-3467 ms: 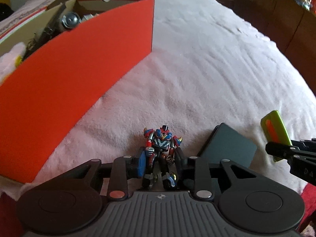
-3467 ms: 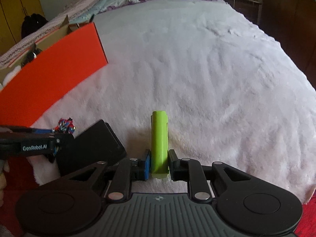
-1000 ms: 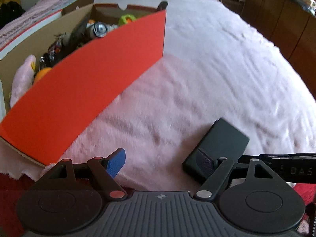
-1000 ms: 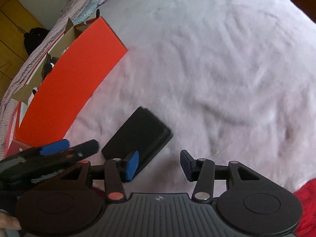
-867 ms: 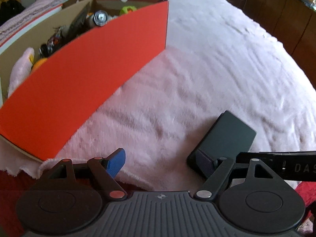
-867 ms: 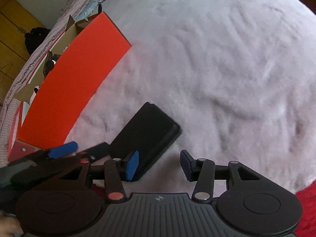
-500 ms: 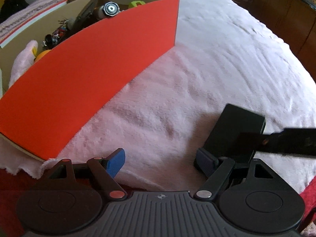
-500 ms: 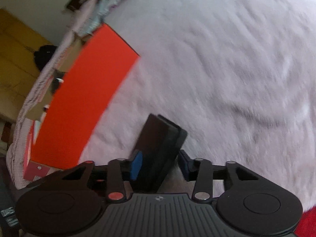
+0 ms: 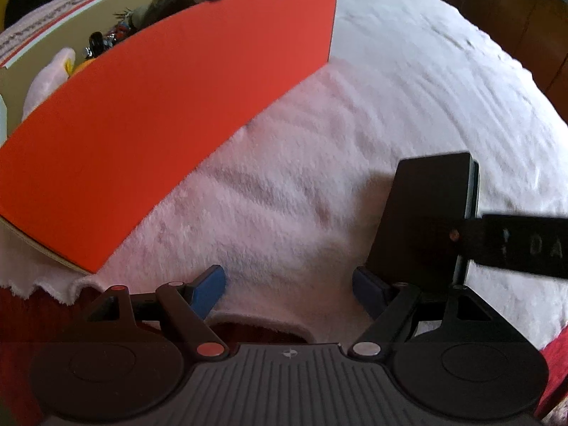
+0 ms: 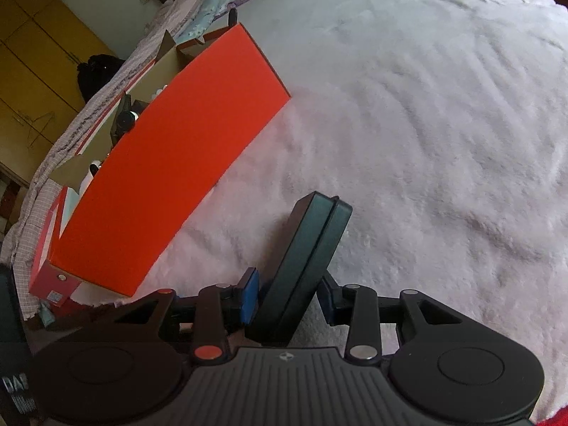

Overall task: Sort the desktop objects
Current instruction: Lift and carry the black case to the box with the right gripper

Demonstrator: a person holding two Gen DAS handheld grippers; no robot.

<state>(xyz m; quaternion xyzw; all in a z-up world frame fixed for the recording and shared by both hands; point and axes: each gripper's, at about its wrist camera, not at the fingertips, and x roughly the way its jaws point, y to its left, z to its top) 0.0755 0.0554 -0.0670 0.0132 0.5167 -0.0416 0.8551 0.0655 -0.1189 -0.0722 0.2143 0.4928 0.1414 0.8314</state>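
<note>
Right wrist view: we see our right gripper (image 10: 289,300) clamped on a flat black case (image 10: 305,266), pinching its near end between the blue pads so the case stands on edge, tilted up toward 1 o'clock. The seam along its narrow side faces us, so we grip across the thin dimension; that is the only way the fingers span it. Its lower end is hidden behind the gripper body, so we cannot tell whether it is clear of the white blanket (image 10: 443,106).

The orange box (image 10: 170,156) sits at 10 o'clock from the case, near but apart, with its cardboard flaps open, and small objects show over its wall. We judge it to be the sorting bin, and the case's likely destination.

In the left wrist view, our left gripper (image 9: 289,291) is spread wide and holds nothing, hanging low over the blanket's near edge. The case rises at 2 o'clock, with the right gripper's finger crossing it. Keeping the left side released and low leaves the path toward the box free.
</note>
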